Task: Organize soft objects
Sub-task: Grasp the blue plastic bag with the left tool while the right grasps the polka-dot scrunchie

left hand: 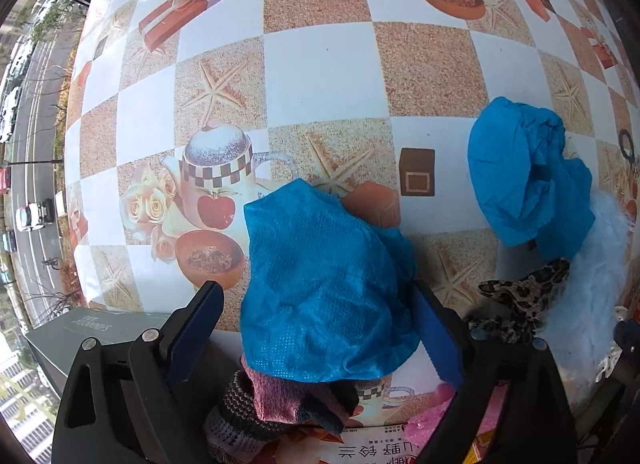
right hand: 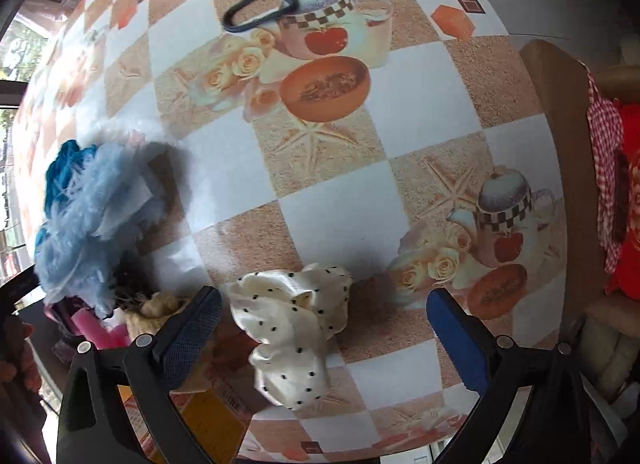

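In the left wrist view a crumpled blue non-woven cloth lies on the patterned tablecloth between the jaws of my left gripper. Its edge reaches the right pad, while a gap separates it from the left pad; the gripper is open. A second blue cloth lies farther right. In the right wrist view a white fabric piece with black dots sits between the wide-open jaws of my right gripper, neither pad pressing on it.
A leopard-print scrunchie, a pale blue fluffy item and a pink-grey knitted piece lie nearby. A black hair band lies at the far side. A cardboard box with red checked fabric stands right. A grey-green box sits left.
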